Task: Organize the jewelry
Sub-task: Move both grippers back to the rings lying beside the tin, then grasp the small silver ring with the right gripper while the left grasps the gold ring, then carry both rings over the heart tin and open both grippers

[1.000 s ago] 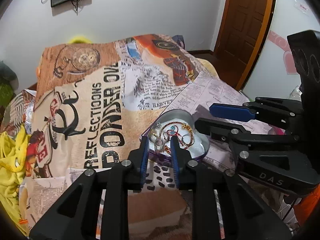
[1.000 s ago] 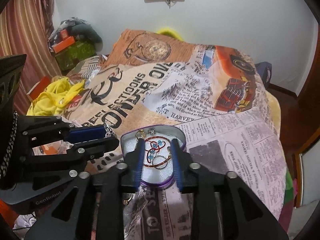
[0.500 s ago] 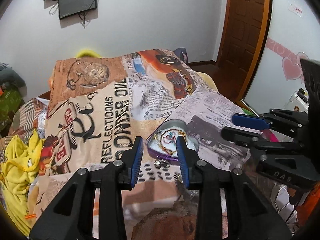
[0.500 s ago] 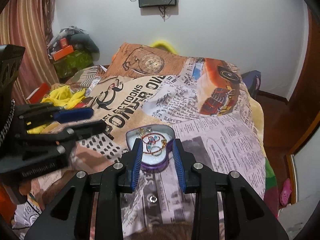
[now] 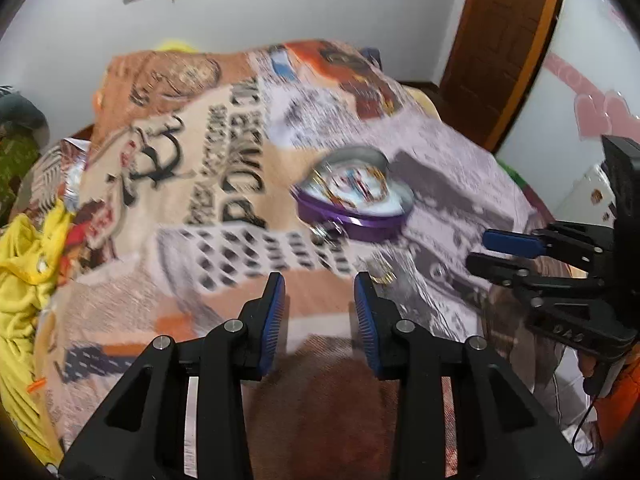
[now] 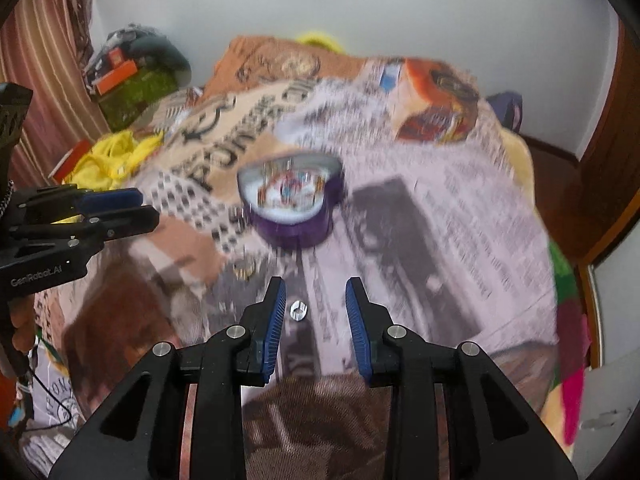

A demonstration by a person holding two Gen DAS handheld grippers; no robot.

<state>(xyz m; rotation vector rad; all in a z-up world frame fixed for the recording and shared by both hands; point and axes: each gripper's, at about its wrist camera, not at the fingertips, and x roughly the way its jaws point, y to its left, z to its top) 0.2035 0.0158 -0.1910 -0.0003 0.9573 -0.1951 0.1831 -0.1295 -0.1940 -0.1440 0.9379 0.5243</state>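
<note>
A purple heart-shaped tin sits on the printed blanket with several bright bracelets and rings inside; both views are blurred. A gold ring and a small silver piece lie loose on the blanket in front of the tin. My left gripper hovers short of the tin, open, with nothing between its fingers. My right gripper is open too; a small silver ring lies on the blanket between its fingers, untouched. Each gripper also shows in the other's view, the right gripper and the left gripper.
The blanket covers a bed. A yellow cloth is heaped at its left side, with boxes and clutter behind it. A brown door stands to the right, and the bed's right edge drops to the floor.
Both grippers have drawn back from the tin, which now lies farther ahead. The left jaws have widened. Loose rings on the blanket have come into view near the fingertips.
</note>
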